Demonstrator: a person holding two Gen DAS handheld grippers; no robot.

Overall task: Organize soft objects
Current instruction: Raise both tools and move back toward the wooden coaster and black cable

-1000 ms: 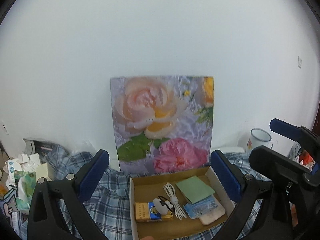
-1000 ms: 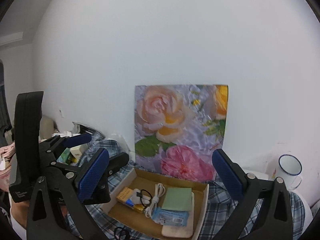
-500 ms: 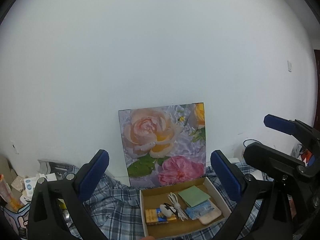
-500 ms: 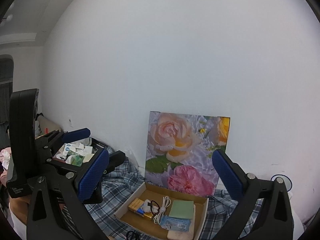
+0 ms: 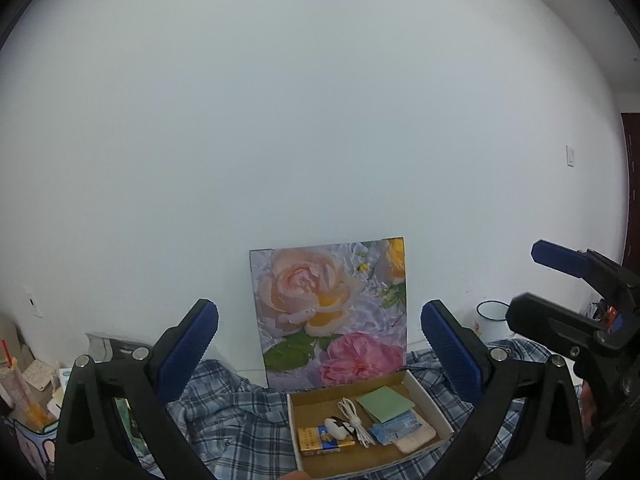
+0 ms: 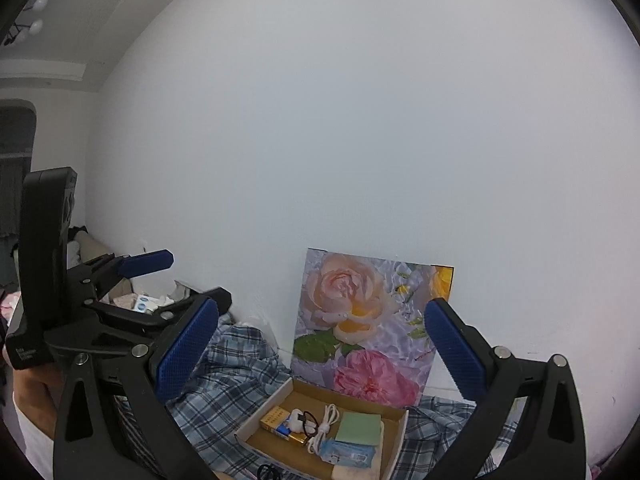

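An open cardboard box (image 5: pixel 429 397) lies on a blue plaid cloth (image 5: pixel 232 420). Inside it are a green folded cloth (image 5: pixel 384 402), a blue tissue pack (image 5: pixel 396 430), a beige sponge (image 5: pixel 416 438), a coiled white cable (image 5: pixel 354 420) and a yellow and blue packet (image 5: pixel 324 442). My left gripper (image 5: pixel 320 352) hangs open and empty, high above and behind the box. My right gripper (image 6: pixel 320 350) is open and empty too, over the same box (image 6: pixel 262 414) and plaid cloth (image 6: pixel 224 368). Each wrist view shows the other gripper: the right gripper (image 5: pixel 536 284) and the left gripper (image 6: pixel 192 278).
A flower-print board (image 5: pixel 332 312) leans on the white wall right behind the box. A white enamel mug (image 5: pixel 490 320) stands to the right of it. Packets and paper clutter (image 5: pixel 32 376) pile up at the far left. A hand (image 6: pixel 36 392) holds the left gripper.
Both grippers have risen and drawn back from the box, which now sits smaller and lower in both views. Nothing in the box has moved.
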